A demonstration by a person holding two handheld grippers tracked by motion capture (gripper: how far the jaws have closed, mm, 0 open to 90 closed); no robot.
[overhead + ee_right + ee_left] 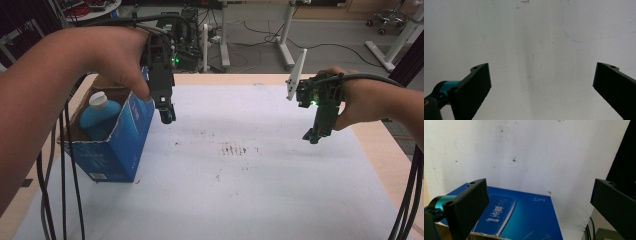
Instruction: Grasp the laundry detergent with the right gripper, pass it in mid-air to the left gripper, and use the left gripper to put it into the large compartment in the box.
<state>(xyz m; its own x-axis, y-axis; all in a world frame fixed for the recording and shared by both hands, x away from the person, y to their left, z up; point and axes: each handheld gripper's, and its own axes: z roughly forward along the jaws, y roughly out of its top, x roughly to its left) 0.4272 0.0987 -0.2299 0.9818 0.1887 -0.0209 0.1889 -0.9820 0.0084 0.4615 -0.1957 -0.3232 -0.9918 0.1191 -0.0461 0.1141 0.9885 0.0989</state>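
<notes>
Box [117, 137] stands at the surface's [250, 190] left, bottle [100, 112] inside; my left claw [167, 116] hangs wide by its rim, seemingly for reaching in; right claw [312, 136] waits wide, well apart.

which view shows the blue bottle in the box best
The high view: the blue bottle with its white cap stands inside the open blue box. The left gripper view gives the box's printed side; the right gripper view, white table cover.

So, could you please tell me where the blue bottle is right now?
In the high view, the blue bottle stands inside the open blue box at the table's left, just beside the left tongs.
</notes>
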